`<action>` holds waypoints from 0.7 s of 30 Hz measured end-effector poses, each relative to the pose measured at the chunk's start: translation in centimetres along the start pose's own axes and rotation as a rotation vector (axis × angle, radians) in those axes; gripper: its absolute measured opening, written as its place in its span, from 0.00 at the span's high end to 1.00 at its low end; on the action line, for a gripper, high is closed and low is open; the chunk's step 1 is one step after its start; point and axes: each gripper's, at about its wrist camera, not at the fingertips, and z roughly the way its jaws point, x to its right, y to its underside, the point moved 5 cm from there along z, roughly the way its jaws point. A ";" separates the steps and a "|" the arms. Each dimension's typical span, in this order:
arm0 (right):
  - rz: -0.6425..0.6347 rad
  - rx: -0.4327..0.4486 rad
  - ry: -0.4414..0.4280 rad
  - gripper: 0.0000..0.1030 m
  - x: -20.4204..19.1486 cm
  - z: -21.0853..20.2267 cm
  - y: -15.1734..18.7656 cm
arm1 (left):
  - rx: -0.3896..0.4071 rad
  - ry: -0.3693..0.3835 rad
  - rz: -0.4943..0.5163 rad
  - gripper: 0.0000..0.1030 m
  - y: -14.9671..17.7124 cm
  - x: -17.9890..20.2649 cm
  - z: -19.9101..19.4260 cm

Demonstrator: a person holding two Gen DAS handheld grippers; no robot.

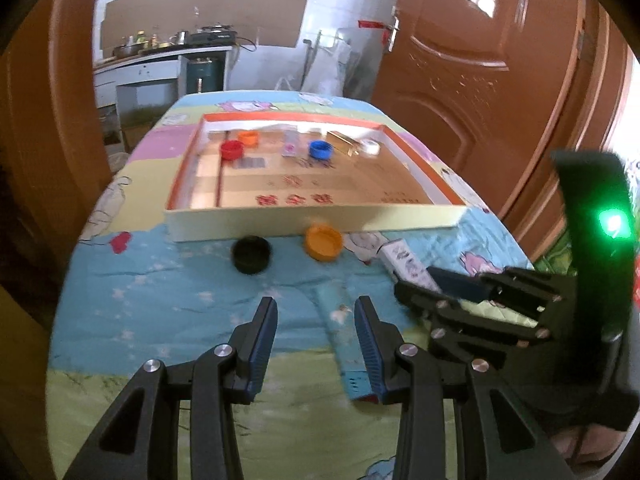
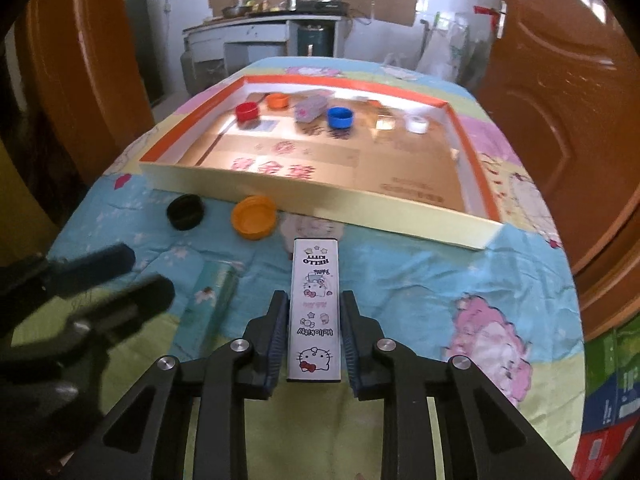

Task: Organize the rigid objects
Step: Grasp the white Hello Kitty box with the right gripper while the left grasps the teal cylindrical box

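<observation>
My right gripper (image 2: 315, 296) is shut on a long white Hello Kitty box (image 2: 316, 312), which lies lengthwise on the cloth with a pad against each long side. From the left wrist view the same box (image 1: 404, 260) sticks out of the right gripper (image 1: 416, 280). My left gripper (image 1: 315, 303) is open just above the cloth. A teal box (image 1: 344, 344) lies flat between its fingers, close to the right pad, untouched by the left one. The right wrist view shows this teal box (image 2: 214, 300) beside the blurred left gripper (image 2: 144, 276).
A black cap (image 1: 251, 254) and an orange cap (image 1: 323, 242) sit on the cloth against the near wall of a shallow orange-rimmed tray (image 1: 316, 224). At the tray's far end are a red cap (image 1: 232, 149), a blue cap (image 1: 320, 149), another orange cap and small boxes. Brown doors flank the table.
</observation>
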 end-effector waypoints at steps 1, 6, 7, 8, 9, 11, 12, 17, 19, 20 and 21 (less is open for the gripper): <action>0.013 0.002 0.003 0.75 0.6 -0.2 0.1 | -0.008 -0.002 0.004 0.61 0.1 0.3 0.2; 0.057 0.009 0.010 0.74 2.4 -0.8 0.7 | -0.032 -0.038 0.024 0.61 0.5 1.6 1.6; 0.063 0.011 0.008 0.74 2.7 -0.9 0.8 | -0.036 -0.044 0.027 0.61 0.6 1.8 1.9; 0.069 0.014 0.003 0.74 2.9 -1.0 0.9 | -0.038 -0.051 0.031 0.61 0.7 2.0 2.2; 0.072 0.015 0.000 0.74 3.0 -1.1 0.9 | -0.042 -0.066 0.037 0.61 0.8 2.2 2.5; 0.082 0.023 -0.015 0.74 3.2 -1.4 1.0 | -0.046 -0.088 0.043 0.61 1.1 2.4 2.8; 0.082 0.027 -0.017 0.74 3.3 -1.6 1.1 | -0.046 -0.095 0.043 0.61 1.2 2.5 3.0; 0.096 0.038 -0.026 0.74 3.9 -1.9 1.5 | -0.036 -0.132 0.059 0.61 1.6 2.9 3.1; 0.105 0.039 -0.029 0.74 4.2 -1.9 1.7 | -0.027 -0.133 0.045 0.68 1.7 2.9 3.0; 0.111 0.040 -0.030 0.74 4.4 -2.0 1.8 | -0.024 -0.139 0.045 0.73 1.8 2.9 2.9; 0.114 0.041 -0.031 0.74 4.5 -2.0 1.8 | -0.023 -0.139 0.048 0.76 1.8 2.8 2.9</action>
